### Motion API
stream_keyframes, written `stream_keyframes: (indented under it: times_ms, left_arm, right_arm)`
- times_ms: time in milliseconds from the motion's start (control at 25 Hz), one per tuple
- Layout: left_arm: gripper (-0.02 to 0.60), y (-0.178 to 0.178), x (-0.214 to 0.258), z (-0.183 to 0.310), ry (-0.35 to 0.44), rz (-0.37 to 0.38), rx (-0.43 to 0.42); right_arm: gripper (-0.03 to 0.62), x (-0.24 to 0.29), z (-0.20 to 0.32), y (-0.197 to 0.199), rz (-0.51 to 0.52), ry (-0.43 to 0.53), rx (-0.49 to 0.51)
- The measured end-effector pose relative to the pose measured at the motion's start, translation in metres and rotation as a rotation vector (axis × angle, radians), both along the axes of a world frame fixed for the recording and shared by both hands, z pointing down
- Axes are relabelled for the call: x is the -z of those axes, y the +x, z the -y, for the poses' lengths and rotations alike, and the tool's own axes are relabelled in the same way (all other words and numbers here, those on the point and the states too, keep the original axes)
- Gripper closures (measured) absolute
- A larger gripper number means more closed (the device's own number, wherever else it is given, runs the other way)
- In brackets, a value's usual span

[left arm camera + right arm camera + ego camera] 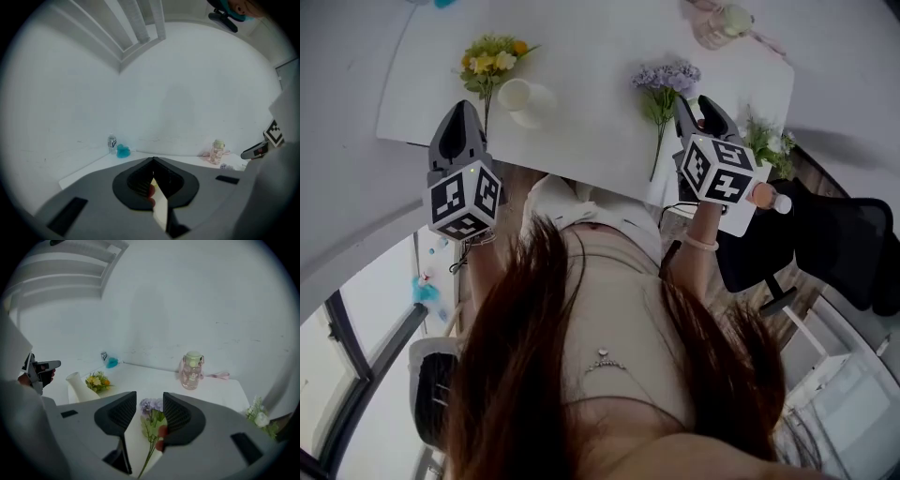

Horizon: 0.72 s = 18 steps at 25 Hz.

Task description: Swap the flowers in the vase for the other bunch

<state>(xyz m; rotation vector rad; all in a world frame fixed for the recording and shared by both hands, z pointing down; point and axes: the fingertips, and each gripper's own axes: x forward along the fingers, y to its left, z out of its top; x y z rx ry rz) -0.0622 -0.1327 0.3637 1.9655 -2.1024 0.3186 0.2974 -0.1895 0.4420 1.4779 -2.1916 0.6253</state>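
Note:
A purple flower bunch lies on the white table, its stem running toward the near edge. My right gripper hovers just right of it. In the right gripper view that gripper stands open, and the purple bunch shows between the jaws without the pads pressing it. A yellow bunch lies on the table beside a white vase, which holds no flowers. My left gripper is shut and empty near the table's left front edge, and in its own view the left gripper points at the wall.
A pink bottle stands at the table's far right. A small white-flowered sprig sits by the right corner. A black office chair stands off to the right. A water bottle and a blue object are in the far corner.

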Motion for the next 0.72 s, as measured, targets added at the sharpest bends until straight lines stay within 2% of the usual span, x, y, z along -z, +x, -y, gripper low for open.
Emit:
stream_keyframes:
  times_ms: [320,720]
  left_arm:
    - [0.578,0.000,-0.009,-0.024,-0.028,0.029,0.114]
    - [0.578,0.003,-0.010,-0.011,-0.043,0.056,0.116]
  right_arm:
    - [0.333,-0.043,0.016,0.005,0.013,-0.095,0.068]
    - [0.270,-0.078,0.029,0.002,0.021,-0.171,0.064]
